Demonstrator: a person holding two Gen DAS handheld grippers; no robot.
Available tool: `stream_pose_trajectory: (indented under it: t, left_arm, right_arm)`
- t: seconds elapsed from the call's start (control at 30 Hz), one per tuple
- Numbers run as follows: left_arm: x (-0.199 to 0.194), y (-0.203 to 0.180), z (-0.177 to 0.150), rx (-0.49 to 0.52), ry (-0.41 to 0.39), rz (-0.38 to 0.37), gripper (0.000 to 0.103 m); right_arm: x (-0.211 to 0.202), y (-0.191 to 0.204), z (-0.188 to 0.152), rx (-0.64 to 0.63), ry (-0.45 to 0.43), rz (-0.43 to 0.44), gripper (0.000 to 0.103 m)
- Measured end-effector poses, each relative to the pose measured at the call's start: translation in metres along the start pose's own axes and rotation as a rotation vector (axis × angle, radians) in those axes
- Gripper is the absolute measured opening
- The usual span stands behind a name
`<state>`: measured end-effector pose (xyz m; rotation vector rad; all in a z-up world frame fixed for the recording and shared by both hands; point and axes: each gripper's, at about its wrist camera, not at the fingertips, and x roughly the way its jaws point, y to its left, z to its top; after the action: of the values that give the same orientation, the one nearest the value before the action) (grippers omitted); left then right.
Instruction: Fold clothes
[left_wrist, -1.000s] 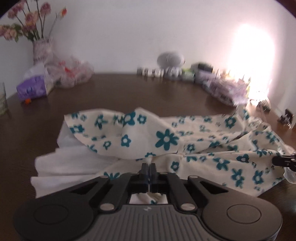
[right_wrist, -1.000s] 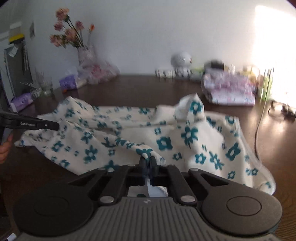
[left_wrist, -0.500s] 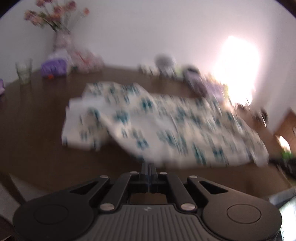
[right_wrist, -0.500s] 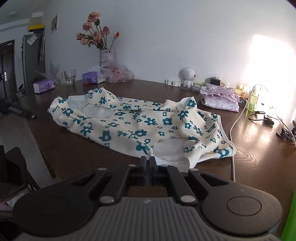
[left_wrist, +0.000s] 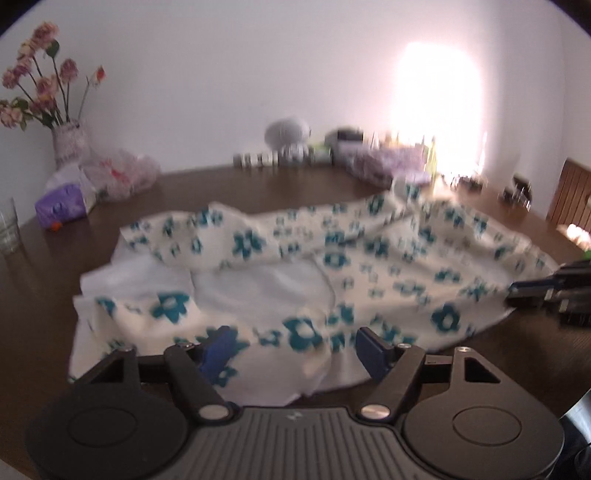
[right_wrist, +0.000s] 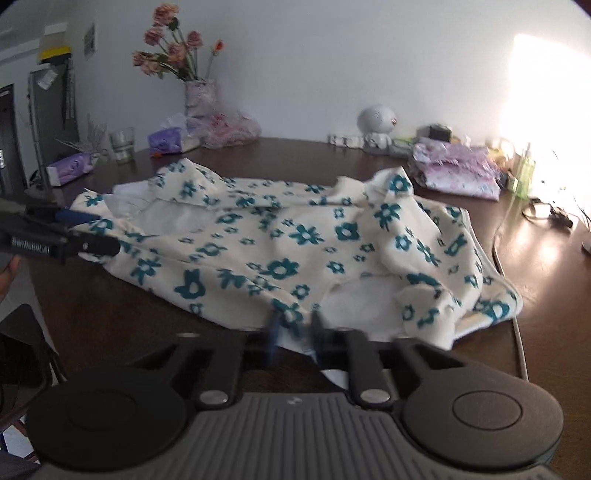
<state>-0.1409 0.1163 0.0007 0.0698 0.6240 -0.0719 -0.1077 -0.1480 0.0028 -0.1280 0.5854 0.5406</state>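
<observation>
Dark wooden tabletop (right_wrist: 535, 273) fills both views, and on it lies a cream garment with teal flowers (right_wrist: 280, 240), spread and rumpled. Left gripper (left_wrist: 295, 347) is opening, its blue pads wide apart over the near hem without pressing it. Right gripper (right_wrist: 293, 326) shows a narrow blurred gap with hem cloth between its fingers; whether it pinches, I cannot tell. Vase of flowers (right_wrist: 197, 92) stands behind.

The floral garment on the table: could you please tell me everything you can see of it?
The floral garment is cream cloth printed with teal flowers, its plain white inside showing in places. It lies rumpled and spread across the dark wooden table. The right gripper pinches its near hem; the left gripper's jaws are opening, with another edge between them.
</observation>
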Motion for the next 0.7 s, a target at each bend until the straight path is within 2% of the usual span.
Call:
stream_pose_trajectory:
  t: [0.03,0.1,0.2,0.43,0.57,0.7]
  left_arm:
    - [0.002,0.001,-0.005,-0.019,0.015,0.012,0.062]
    - [-0.001,0.004,-0.015,-0.059,0.004,0.014,0.061]
    - [-0.006,0.004,-0.021,-0.066,0.007,0.014,0.06]
    - [-0.018,-0.005,-0.023,-0.007,0.045,-0.047,0.061]
    - [-0.027,0.006,-0.017,-0.042,0.054,-0.106,0.058]
    - [-0.043,0.029,0.007,-0.145,-0.03,-0.154,0.059]
  right_arm:
    - [0.001,-0.001,-0.002,0.004,0.003,0.002,0.002]
    - [-0.001,0.0,-0.004,0.0,0.005,0.001,0.002]
    - [-0.014,-0.001,-0.012,0.003,0.014,0.008,0.002]
    - [-0.055,0.006,-0.032,0.007,0.039,0.017,0.002]
    - [-0.068,0.004,-0.021,-0.007,-0.023,0.013,0.003]
    - [-0.073,-0.005,0.002,-0.022,-0.103,-0.01,0.005]
